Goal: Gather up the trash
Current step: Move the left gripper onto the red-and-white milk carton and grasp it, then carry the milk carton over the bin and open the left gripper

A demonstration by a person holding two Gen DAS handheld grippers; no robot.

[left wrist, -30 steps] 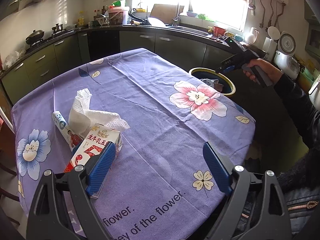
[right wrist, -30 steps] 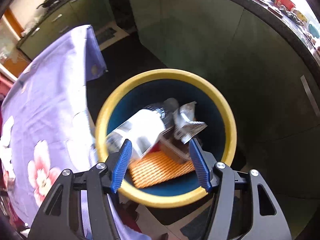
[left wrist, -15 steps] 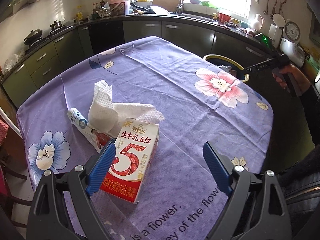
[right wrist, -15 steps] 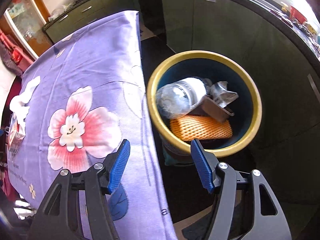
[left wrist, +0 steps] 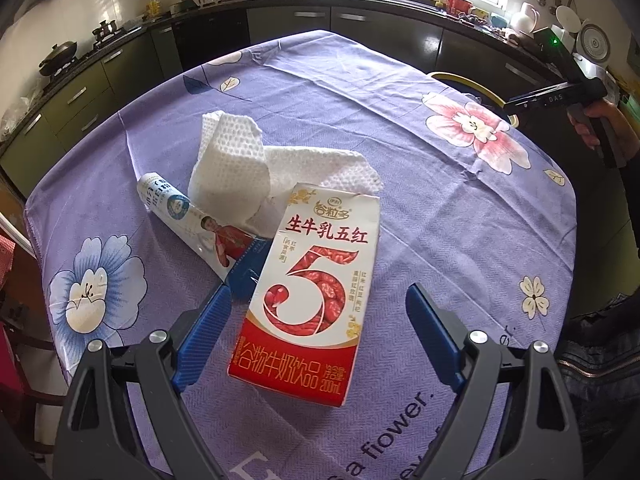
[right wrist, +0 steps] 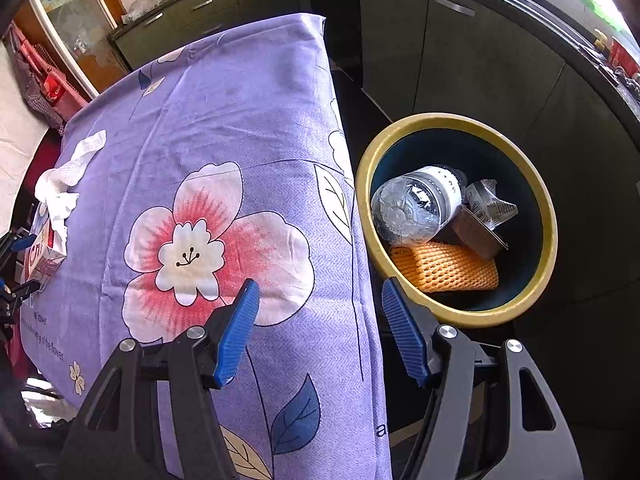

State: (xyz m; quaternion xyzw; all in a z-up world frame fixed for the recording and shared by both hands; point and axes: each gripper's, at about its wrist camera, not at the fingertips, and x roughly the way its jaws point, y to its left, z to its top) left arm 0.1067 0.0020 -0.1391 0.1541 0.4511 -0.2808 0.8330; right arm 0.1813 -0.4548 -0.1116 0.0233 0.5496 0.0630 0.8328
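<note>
A red and white milk carton (left wrist: 312, 296) lies flat on the purple flowered tablecloth (left wrist: 400, 168), between the open jaws of my left gripper (left wrist: 316, 336). A tube-shaped packet (left wrist: 196, 228) and a crumpled white paper towel (left wrist: 248, 168) lie just beyond it. My right gripper (right wrist: 320, 328) is open and empty above the table's edge, beside the yellow-rimmed bin (right wrist: 548, 216). The bin holds a plastic bottle (right wrist: 416, 208), orange foam netting (right wrist: 444, 268) and wrappers. The carton also shows in the right wrist view (right wrist: 40, 256).
Dark kitchen cabinets (left wrist: 280, 24) and a cluttered counter ring the table. The bin stands on the floor off the table's far right side (left wrist: 472, 84). The right gripper's body and hand show in the left view (left wrist: 568, 96). A red chair (left wrist: 8, 264) is at left.
My left gripper has moved over the carton, which now lies between its jaws. My right gripper has pulled back from over the bin toward the table; the bottle it dropped rests in the bin.
</note>
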